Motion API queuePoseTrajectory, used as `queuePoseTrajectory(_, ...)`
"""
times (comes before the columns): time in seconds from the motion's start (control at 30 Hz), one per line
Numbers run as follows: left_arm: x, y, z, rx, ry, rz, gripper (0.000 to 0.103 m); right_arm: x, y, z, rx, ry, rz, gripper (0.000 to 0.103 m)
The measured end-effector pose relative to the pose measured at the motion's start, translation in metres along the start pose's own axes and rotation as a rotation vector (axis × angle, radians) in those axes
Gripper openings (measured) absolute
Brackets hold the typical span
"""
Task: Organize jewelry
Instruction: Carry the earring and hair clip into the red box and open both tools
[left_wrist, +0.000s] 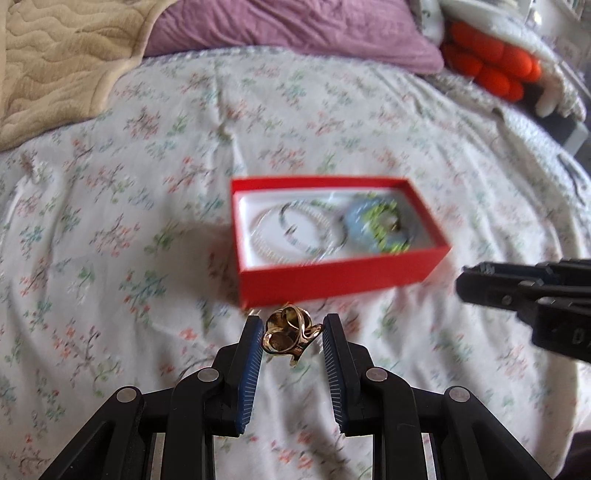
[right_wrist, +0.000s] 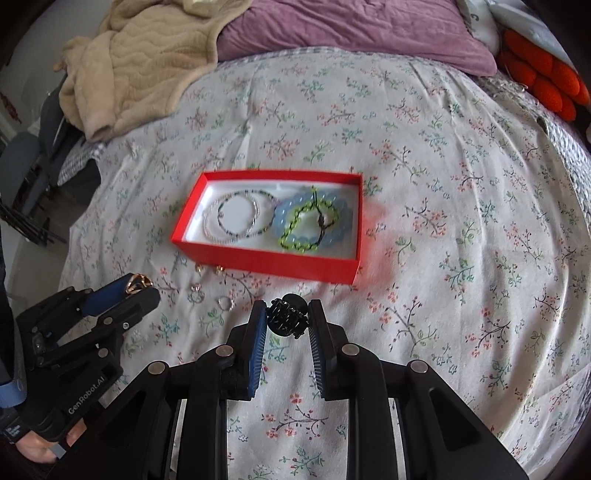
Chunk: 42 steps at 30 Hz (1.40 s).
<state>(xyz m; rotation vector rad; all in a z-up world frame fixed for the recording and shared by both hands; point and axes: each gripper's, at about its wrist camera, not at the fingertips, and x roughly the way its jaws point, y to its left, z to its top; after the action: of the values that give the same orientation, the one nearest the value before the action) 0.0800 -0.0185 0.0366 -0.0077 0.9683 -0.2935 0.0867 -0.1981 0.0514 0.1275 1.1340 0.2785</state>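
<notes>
Gold metal sits lowest in the left wrist view: a knotted gold ring (left_wrist: 291, 333) is pinched between the blue pads of the left claw (left_wrist: 293, 332), held clear of the floral bedsheet (left_wrist: 110, 258) below it. In the right wrist view the right claw (right_wrist: 287, 319) is pressed onto a small black hair clip (right_wrist: 287, 318), its teeth showing between the two pads. The left claw appears again at the lower left of that view (right_wrist: 138, 290), with the gold ring glinting at its tip, and a hand (right_wrist: 33, 448) grips its handle at the bottom left corner. The right claw enters the left wrist view from the right edge (left_wrist: 465, 284).

Just beyond the claw tips, a few small rings and earrings (right_wrist: 207, 290) lie loose on the sheet, close to the near wall of a red box (right_wrist: 266, 264). The box stands open near the middle of the frame, lined white. Inside, thin beaded bracelets (right_wrist: 236, 218) lie in the left half, and a pale blue bead bracelet (right_wrist: 345, 221) lies in the right half with a yellow-green bead bracelet (right_wrist: 295, 229) on top of it.

Farther back, a beige quilted blanket (right_wrist: 147, 74) is heaped at the upper left, a purple pillow (right_wrist: 351, 33) lies along the top, and an orange plush thing (right_wrist: 546, 81) sits at the upper right.
</notes>
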Motion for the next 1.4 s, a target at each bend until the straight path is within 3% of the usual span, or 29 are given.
queuePoseTrajectory(0.4, 0.018, -0.013, 0.028, -0.025, -0.089, -0.051, 0.027, 0.007, -0.017, 0.022, 0.096, -0.019, 0.050, 0.024)
queuePoseTrajectory(0.67, 0.045, -0.009, 0.043, -0.062, -0.094, -0.083, 0.027, 0.024, -0.034, 0.038, 0.171, -0.014, 0.074, 0.024)
queuePoseTrajectory(1.03, 0.084, -0.016, 0.049, -0.007, -0.053, 0.014, 0.027, 0.057, -0.049, 0.056, 0.210, 0.015, 0.069, 0.024)
queuePoseTrajectory(1.4, 0.091, -0.019, 0.050, 0.017, -0.041, 0.053, 0.028, 0.066, -0.053, 0.062, 0.216, 0.043, 0.087, 0.025)
